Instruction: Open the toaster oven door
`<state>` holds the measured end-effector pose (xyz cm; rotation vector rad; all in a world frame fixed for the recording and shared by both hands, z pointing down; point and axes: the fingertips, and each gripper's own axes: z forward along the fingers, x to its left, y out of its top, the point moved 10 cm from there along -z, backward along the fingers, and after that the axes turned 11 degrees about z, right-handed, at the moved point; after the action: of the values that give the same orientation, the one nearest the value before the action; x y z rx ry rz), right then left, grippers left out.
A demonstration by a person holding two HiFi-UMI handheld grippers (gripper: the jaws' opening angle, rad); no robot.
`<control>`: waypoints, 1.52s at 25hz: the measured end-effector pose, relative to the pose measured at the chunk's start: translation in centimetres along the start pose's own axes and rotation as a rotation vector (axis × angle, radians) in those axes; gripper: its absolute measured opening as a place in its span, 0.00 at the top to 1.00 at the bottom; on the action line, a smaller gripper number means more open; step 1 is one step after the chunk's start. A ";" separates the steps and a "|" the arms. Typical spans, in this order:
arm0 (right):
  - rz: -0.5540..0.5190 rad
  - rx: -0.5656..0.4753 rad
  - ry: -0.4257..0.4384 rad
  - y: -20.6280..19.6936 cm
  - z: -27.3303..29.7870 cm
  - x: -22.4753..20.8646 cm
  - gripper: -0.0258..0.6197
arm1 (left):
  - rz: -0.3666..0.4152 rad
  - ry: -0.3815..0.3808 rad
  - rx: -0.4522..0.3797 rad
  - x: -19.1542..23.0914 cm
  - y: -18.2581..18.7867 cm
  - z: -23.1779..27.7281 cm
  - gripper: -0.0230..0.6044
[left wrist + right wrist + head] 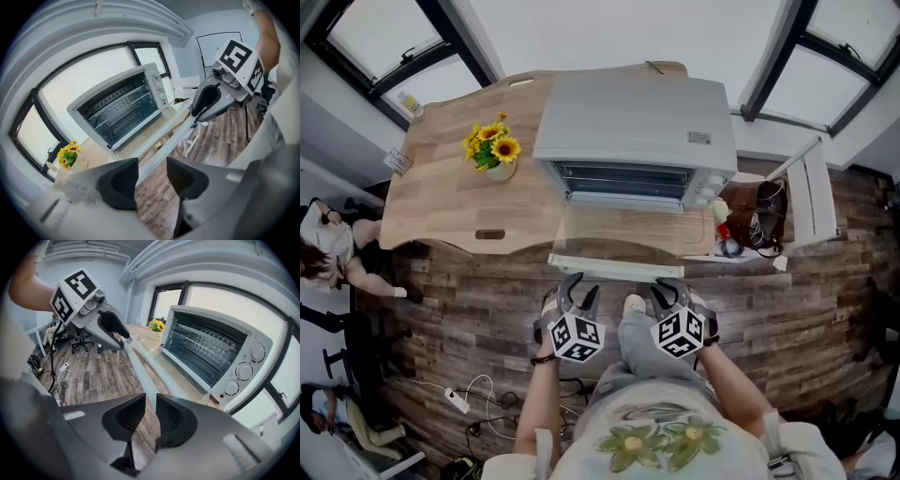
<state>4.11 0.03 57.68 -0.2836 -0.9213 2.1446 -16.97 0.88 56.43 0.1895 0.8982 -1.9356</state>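
Note:
A silver toaster oven (633, 122) stands on the wooden table (450, 197). Its glass door (623, 232) hangs open, folded down flat toward me, with the white handle bar (614, 267) at the front edge. The racks inside show in the left gripper view (119, 110) and the right gripper view (211, 352). My left gripper (578, 289) (152, 176) sits just below the handle's left part, jaws apart, nothing between them. To its right, my right gripper (668, 292) (151, 416) is below the handle, with only a narrow gap between its jaws and nothing in them. Neither touches the door.
A pot of sunflowers (492, 150) stands on the table left of the oven. A brown bag (755, 211) and a white chair (811, 192) are at the right. A power strip with cables (455, 398) lies on the wood floor. A seated person (328, 248) is at far left.

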 end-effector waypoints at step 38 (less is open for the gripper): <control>0.146 0.059 0.107 0.2 0.6 0.5 0.85 | -0.102 -0.072 0.028 -0.2 -0.3 3.8 0.72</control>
<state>3.43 0.00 58.02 -0.4430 -0.7960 2.2618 -16.27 -1.35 59.41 0.0909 0.8483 -2.0372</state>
